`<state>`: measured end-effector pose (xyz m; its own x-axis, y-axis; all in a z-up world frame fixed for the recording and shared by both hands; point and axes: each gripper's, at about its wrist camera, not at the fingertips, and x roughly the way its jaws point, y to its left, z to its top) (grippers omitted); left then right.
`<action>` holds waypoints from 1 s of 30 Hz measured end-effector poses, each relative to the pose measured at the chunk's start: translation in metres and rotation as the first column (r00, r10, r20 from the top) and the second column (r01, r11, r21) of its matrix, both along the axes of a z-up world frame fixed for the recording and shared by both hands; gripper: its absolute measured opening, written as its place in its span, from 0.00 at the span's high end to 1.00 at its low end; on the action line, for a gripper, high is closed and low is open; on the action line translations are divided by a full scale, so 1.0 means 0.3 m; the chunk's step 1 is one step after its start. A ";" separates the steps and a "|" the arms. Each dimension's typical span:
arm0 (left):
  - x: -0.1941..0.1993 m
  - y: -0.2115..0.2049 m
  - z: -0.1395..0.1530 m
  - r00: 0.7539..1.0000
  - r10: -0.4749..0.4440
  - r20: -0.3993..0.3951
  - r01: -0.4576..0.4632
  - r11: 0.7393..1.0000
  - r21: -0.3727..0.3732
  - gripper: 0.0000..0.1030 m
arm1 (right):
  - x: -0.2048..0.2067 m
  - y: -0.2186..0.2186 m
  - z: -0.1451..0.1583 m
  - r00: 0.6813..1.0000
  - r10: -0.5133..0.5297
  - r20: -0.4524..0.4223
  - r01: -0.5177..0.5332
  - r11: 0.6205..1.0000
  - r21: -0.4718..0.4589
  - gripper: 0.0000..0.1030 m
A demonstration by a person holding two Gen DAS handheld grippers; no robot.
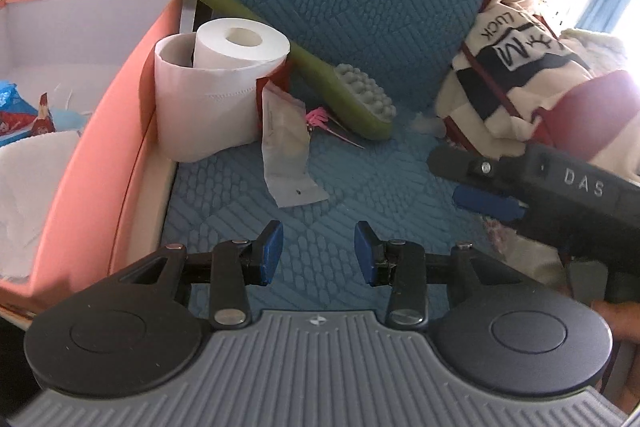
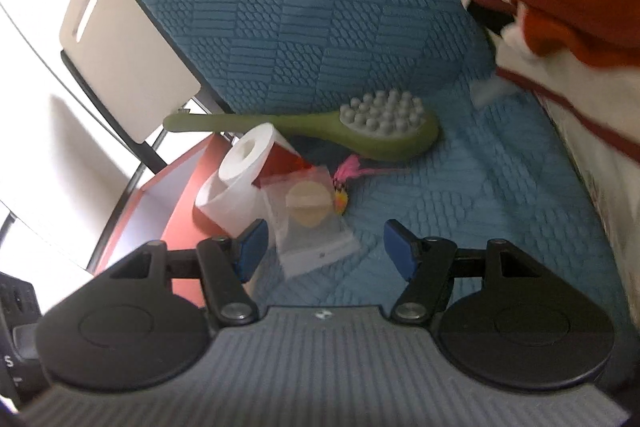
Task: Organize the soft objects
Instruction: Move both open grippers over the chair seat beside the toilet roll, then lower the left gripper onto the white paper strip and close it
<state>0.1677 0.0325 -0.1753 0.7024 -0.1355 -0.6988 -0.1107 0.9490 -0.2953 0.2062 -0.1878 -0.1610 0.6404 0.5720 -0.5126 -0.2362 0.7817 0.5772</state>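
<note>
- Left gripper (image 1: 319, 253) and right gripper (image 2: 322, 247) both gape, holding nothing.
- Clear pouch (image 2: 310, 217) lies near the blue mat's (image 2: 460, 195) box-side edge, beside the tissue roll (image 2: 240, 183).
- Risk: the slick pouch may slide, or the tissue roll tip, if nudged.

A blue textured bed cover (image 1: 360, 7) carries a toilet roll (image 1: 212, 87), green brush (image 1: 360, 99), clear pouch (image 1: 286, 155), perhaps folded clothes (image 1: 512, 83).

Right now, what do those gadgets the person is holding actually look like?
Each hand-held gripper, left and right, has two blue fingertip pads on black linkage arms with silver pivot screws, two round black discs, and a ribbed grey body bearing a small logo. Seen from the side, the right one is black with raised white letters "DAS".
</note>
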 end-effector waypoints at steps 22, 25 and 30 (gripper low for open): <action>0.253 0.077 -0.138 0.992 0.127 0.004 -0.127 0.992 0.013 0.56 | 0.420 0.110 -0.161 0.975 0.063 -0.213 -0.036 0.991 0.127 0.64; 0.276 0.084 -0.159 0.991 0.134 0.003 -0.134 0.991 0.003 0.56 | 0.466 0.120 -0.191 0.966 0.062 -0.251 -0.022 0.987 0.160 0.64; 0.300 0.100 -0.188 0.989 0.145 -0.002 -0.145 0.989 -0.027 0.56 | 0.520 0.161 -0.213 0.960 0.062 -0.272 -0.019 0.988 0.156 0.64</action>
